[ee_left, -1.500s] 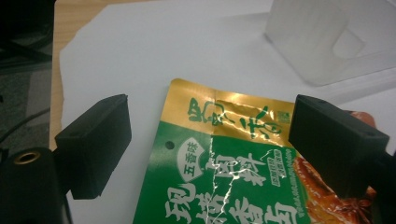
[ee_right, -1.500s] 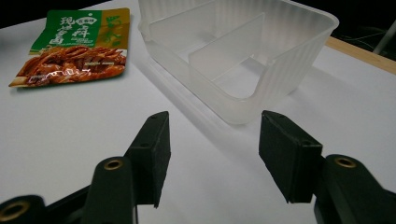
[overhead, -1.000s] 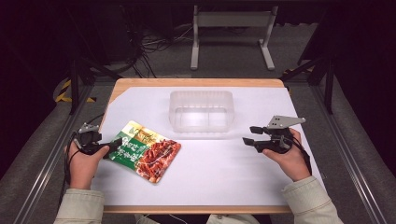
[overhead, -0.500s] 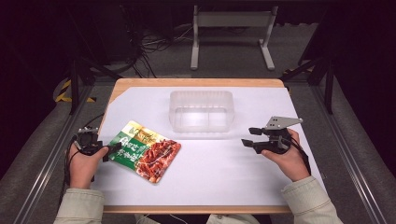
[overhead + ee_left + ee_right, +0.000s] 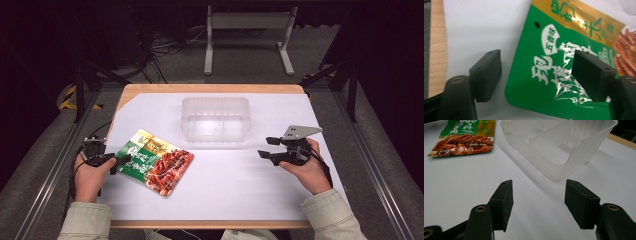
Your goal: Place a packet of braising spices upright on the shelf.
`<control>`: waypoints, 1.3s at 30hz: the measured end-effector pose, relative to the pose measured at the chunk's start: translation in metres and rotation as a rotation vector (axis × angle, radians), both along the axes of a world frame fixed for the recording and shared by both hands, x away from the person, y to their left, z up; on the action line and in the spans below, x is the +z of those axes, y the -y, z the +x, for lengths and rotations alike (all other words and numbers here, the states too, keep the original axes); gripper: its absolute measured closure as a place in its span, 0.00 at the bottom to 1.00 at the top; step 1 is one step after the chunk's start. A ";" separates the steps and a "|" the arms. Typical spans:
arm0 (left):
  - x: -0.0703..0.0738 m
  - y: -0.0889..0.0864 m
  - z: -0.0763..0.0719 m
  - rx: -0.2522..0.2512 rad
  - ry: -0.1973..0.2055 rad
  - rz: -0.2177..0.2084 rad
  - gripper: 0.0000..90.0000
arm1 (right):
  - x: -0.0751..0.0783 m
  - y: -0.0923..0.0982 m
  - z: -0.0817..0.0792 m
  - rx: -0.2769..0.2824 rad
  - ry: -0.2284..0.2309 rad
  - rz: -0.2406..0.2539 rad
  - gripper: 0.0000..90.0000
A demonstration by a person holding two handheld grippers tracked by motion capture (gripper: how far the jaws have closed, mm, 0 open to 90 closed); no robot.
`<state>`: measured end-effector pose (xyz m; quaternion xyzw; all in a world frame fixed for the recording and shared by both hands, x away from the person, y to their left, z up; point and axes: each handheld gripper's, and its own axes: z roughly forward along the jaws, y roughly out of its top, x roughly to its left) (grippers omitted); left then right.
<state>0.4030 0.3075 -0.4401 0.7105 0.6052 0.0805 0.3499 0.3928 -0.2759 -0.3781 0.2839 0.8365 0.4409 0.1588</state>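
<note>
Green snack packet lies between the left gripper jaws, just been closing, not yet pinching.

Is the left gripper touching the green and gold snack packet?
Cannot tell. In the left gripper view the left gripper has been closing, its jaws straddling the corner of the green and gold snack packet; one pad overlaps it, but no contact or gap shows plainly.

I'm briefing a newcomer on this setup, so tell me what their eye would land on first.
The glossy green, gold and red snack pouch lies flat on the white table cover at the near left. The left gripper straddles its corner; the jaws have just been closing, pads not yet pressing. The clear ribbed plastic tub with a divider stands at the centre back, and the right gripper hangs open toward it, its jaws just opening.
</note>
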 end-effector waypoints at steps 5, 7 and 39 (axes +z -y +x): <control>0.005 0.000 -0.003 0.000 0.017 -0.058 0.38 | 0.000 0.001 0.000 -0.001 -0.001 0.009 0.44; 0.007 -0.001 -0.004 0.001 0.028 -0.075 0.42 | 0.000 0.001 0.000 -0.003 0.000 0.008 0.44; 0.008 0.016 -0.009 -0.125 0.038 0.028 0.67 | -0.003 -0.004 0.001 0.005 0.006 -0.013 0.42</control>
